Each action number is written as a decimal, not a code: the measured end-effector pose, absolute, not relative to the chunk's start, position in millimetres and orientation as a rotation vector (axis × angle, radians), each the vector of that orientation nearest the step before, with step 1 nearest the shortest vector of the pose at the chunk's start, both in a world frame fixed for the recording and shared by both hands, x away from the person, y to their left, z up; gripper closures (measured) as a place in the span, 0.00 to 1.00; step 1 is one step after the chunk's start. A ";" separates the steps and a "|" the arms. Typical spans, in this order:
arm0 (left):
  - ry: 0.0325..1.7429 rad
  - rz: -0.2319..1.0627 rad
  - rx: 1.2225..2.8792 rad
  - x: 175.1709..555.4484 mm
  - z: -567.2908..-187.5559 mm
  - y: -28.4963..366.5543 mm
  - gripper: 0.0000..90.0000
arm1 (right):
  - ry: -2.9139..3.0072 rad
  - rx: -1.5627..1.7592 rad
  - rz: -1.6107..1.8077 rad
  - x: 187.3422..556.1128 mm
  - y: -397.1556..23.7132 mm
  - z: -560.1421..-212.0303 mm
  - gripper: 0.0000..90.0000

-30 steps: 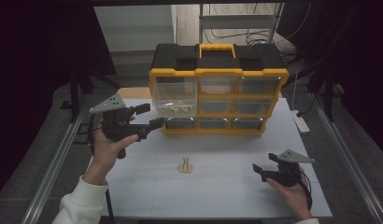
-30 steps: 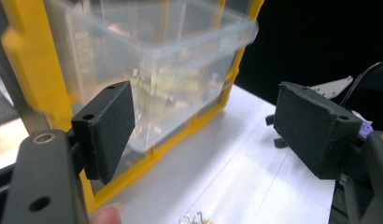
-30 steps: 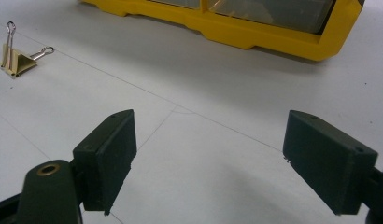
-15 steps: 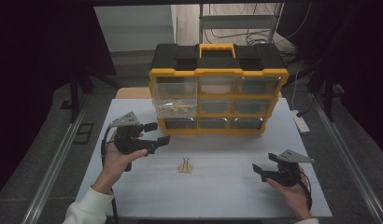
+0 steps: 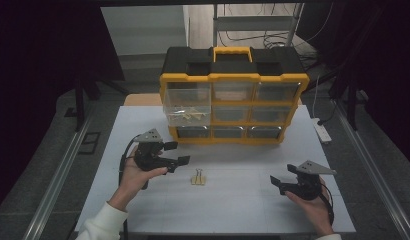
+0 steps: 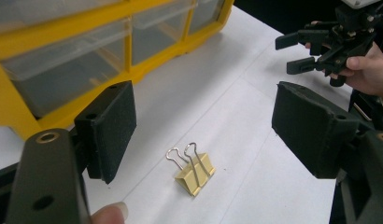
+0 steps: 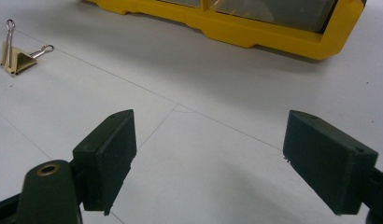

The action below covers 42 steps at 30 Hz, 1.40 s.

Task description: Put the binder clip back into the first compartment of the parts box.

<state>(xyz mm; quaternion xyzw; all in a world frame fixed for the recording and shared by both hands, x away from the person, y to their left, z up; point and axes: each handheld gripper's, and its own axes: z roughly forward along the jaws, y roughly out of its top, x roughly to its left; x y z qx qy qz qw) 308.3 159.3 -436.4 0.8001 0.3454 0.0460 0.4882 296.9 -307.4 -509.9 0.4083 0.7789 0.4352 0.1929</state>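
Binder clip (image 5: 197, 177) lies on bare white table (image 5: 243, 210), just before the yellow drawer cabinet (image 5: 233, 107). I see my left claw (image 5: 177, 152) spread beside the clip, untouching. My right claw (image 5: 279, 182) gapes well clear of it.

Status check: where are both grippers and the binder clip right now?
Left hand-held gripper open, close to binder clip. Right hand-held gripper open, off to the side. Clip lies untouched on the table. Nothing in the way.

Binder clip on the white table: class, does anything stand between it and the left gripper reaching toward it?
Nothing visible does. The gold binder clip lies alone on bare white table, in line with the gap between the left gripper's open jaws. The yellow drawer organizer stands behind it, and the right gripper sits well off to the side.
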 end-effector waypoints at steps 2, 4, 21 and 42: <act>0.840 0.108 1.952 309.1 -438.1 158.0 0.25 | 2.187 1.146 1.220 297.1 -307.4 -510.1 0.20; 0.841 0.097 1.962 310.5 -441.2 155.3 0.25 | 2.187 1.147 1.220 297.2 -307.4 -510.1 0.20; 0.841 0.040 2.058 324.1 -461.5 132.4 0.24 | 2.199 1.143 1.217 297.5 -306.5 -510.9 0.19; 0.888 -0.010 2.174 332.5 -486.4 112.6 0.25 | 2.209 1.136 1.211 297.7 -306.0 -511.4 0.19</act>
